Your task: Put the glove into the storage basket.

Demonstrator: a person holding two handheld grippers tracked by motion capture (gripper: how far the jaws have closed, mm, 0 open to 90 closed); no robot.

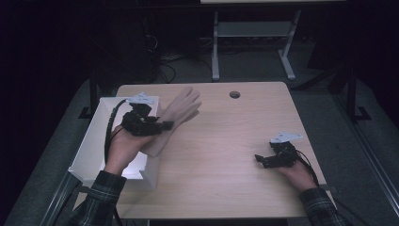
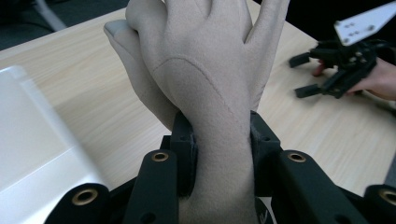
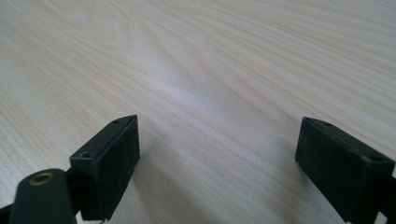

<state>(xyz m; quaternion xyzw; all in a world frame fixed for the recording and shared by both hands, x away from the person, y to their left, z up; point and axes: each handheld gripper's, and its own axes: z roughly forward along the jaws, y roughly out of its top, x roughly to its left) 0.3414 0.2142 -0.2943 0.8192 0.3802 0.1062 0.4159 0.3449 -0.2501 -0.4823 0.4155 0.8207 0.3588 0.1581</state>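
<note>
holding the beige glove (image 2: 205, 88) by its cuff in my left gripper (image 1: 155, 126), jaws pinched on it beside the white box (image 1: 94, 141); i'd lift slowly. right gripper (image 1: 263, 160) rests wide open, holding nothing, on the table (image 1: 226, 141).

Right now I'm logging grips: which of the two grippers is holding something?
The left gripper, beside the white box, is clamped on the beige glove; the right gripper is open over bare table.

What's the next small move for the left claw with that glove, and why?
Probably carry the beige glove a little further out over the table and lower it there. The left claw is clamped on its cuff, its fingers hang past the white box rim, and the right claw rests open on bare wood.
</note>
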